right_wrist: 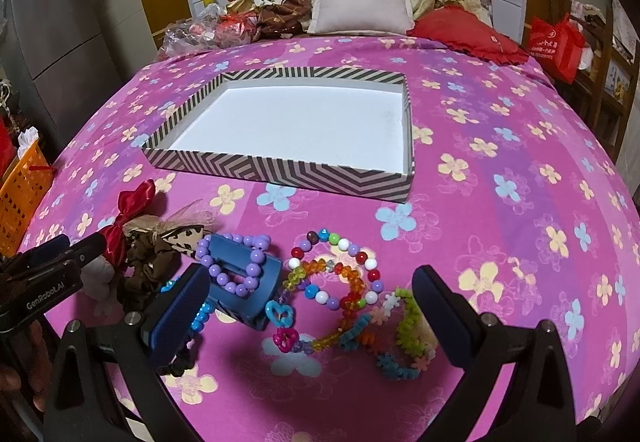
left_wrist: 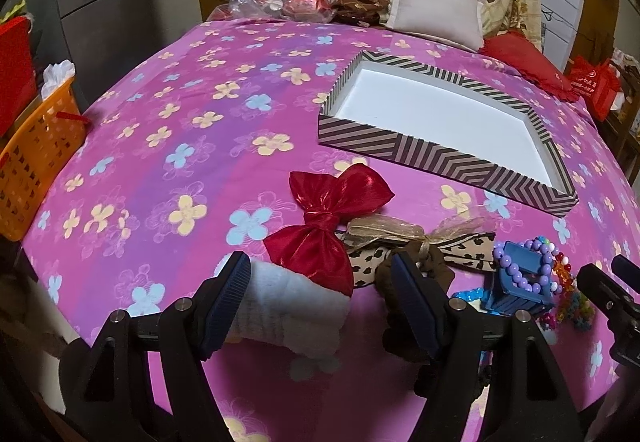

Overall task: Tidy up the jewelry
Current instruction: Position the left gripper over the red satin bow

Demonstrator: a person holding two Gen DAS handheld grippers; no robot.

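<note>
- Left tongs (left_wrist: pixel 320 306) are gaping wide, gripping nothing, hovering low over the bed (left_wrist: pixel 180 162) with a white fluffy scrunchie (left_wrist: pixel 280 306) lying between the pads and a brown scrunchie (left_wrist: pixel 404 274) against the right pad.
- Right tongs (right_wrist: pixel 312 318) are also spread wide and empty, sitting around the pile of bead bracelets (right_wrist: pixel 340 274).
- Jewelry is lying in a row on the bed near its front edge: red bow (left_wrist: pixel 328 222), leopard-print bow (left_wrist: pixel 420 246), blue hair claw (right_wrist: pixel 244 282) with a purple bead bracelet (right_wrist: pixel 236 262) looped over it, a plastic-link bracelet (right_wrist: pixel 404 334).
- Striped box (right_wrist: pixel 280 170) is sitting empty further back, apart from the pile.
- Handling guess: all light; scrunchies and bows are soft and squashy, so pinching mid-body is looking fine. Beads are looking slick and loose on elastic, better pinching across the strand. The claw is stiff, so taking its body.
- Hard to read: bracelets are overlapping, count unclear; a blue sequin piece (right_wrist: pixel 200 318) is half hidden behind the right tongs' left pad; the brown scrunchie is partly blocked.
</note>
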